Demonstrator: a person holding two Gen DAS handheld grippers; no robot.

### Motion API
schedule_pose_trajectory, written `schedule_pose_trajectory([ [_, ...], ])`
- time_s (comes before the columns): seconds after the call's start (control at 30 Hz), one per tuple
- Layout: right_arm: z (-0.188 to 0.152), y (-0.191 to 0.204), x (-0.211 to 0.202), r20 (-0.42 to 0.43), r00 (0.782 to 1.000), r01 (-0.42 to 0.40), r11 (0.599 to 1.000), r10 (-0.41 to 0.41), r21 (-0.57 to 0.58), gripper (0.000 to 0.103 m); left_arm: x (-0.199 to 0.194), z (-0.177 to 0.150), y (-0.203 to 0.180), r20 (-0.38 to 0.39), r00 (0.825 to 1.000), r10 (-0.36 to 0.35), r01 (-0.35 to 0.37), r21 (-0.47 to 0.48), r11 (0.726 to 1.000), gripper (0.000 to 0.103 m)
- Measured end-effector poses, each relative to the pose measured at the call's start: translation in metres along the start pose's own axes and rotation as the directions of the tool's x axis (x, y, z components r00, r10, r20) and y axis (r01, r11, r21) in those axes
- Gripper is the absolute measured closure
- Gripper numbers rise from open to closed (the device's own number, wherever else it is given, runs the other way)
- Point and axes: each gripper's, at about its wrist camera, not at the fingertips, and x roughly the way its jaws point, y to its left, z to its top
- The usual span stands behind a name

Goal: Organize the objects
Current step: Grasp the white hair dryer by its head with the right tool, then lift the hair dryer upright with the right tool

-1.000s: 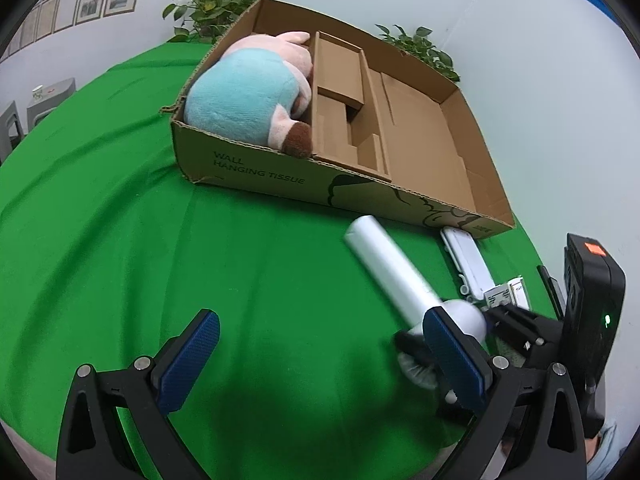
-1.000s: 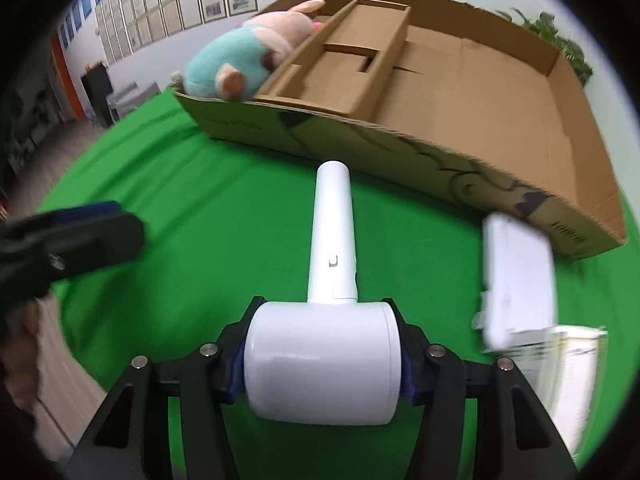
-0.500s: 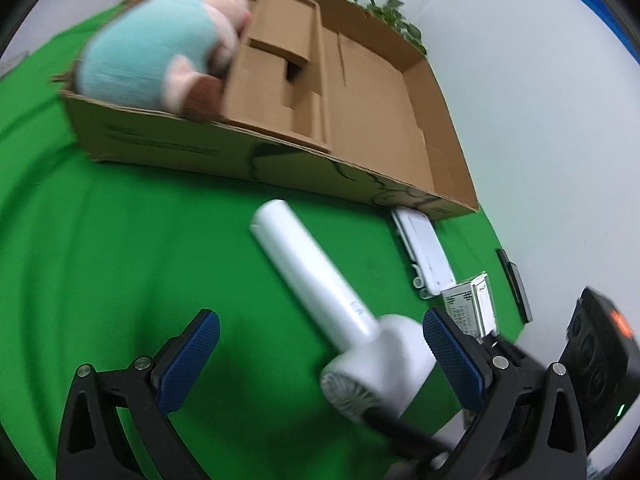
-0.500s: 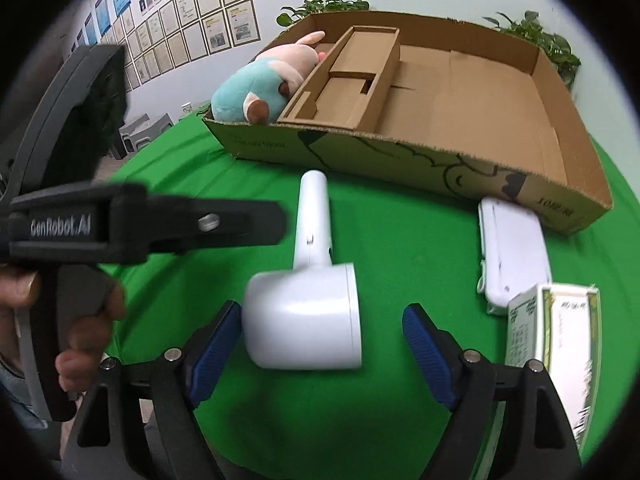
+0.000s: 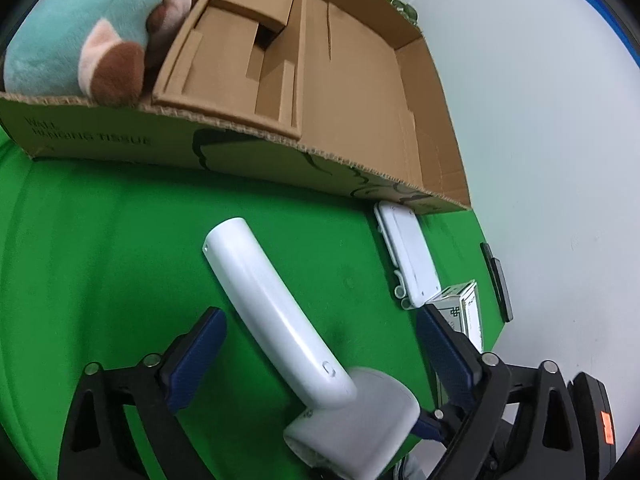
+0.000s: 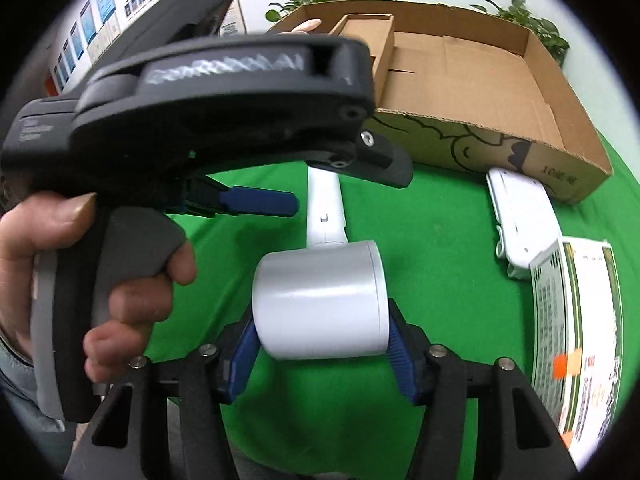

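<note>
A white hair dryer lies on the green cloth, handle towards the cardboard box. My right gripper is shut on the dryer's round head. My left gripper is open, its blue pads either side of the dryer's handle without touching; its body fills the upper left of the right wrist view. A plush toy lies in the box's left end.
A flat white case and a printed carton lie on the cloth to the right of the dryer. A dark flat device lies at the table's right edge. Cardboard dividers stand in the box.
My left gripper has moved right and forward over the dryer's handle. My right gripper, open half a second ago, has closed on the dryer's head again.
</note>
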Motion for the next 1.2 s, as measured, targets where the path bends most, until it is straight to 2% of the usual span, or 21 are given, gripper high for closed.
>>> schedule_pose_trajectory([
  [0.2, -0.007, 0.008, -0.005, -0.012, 1.0, -0.005, 1.0, 0.005, 0.019, 0.046, -0.002, -0.005, 0.001, 0.005, 1.0, 0.009, -0.009, -0.004, 1.0, 0.015],
  [0.33, -0.007, 0.007, -0.007, -0.012, 1.0, -0.014, 1.0, 0.014, 0.028, 0.045, -0.001, -0.004, 0.001, -0.002, 0.999, 0.04, -0.04, 0.017, 0.999, 0.038],
  [0.4, -0.006, 0.01, -0.005, -0.013, 1.0, -0.01, 1.0, 0.01, 0.02, 0.044, -0.001, -0.004, 0.003, -0.007, 0.999, 0.045, -0.045, 0.016, 0.999, 0.045],
  [0.5, -0.007, 0.013, -0.006, -0.014, 1.0, -0.001, 1.0, 0.001, 0.011, 0.045, 0.001, -0.004, 0.004, -0.016, 0.997, 0.075, -0.075, 0.02, 0.997, 0.065],
  [0.83, -0.006, 0.019, -0.004, -0.007, 1.0, 0.026, 1.0, -0.026, -0.014, 0.045, -0.004, -0.01, -0.003, -0.018, 0.996, 0.083, -0.082, 0.043, 0.996, 0.068],
  [0.93, -0.019, 0.024, -0.008, 0.001, 0.999, 0.033, 0.999, -0.033, -0.019, 0.046, -0.009, -0.011, -0.007, -0.003, 0.997, 0.072, -0.072, 0.044, 0.996, 0.071],
  [1.2, -0.015, 0.022, -0.007, 0.012, 1.0, 0.02, 1.0, -0.02, 0.0, 0.046, -0.033, -0.011, -0.032, 0.058, 0.996, 0.067, -0.073, 0.099, 0.992, 0.074],
])
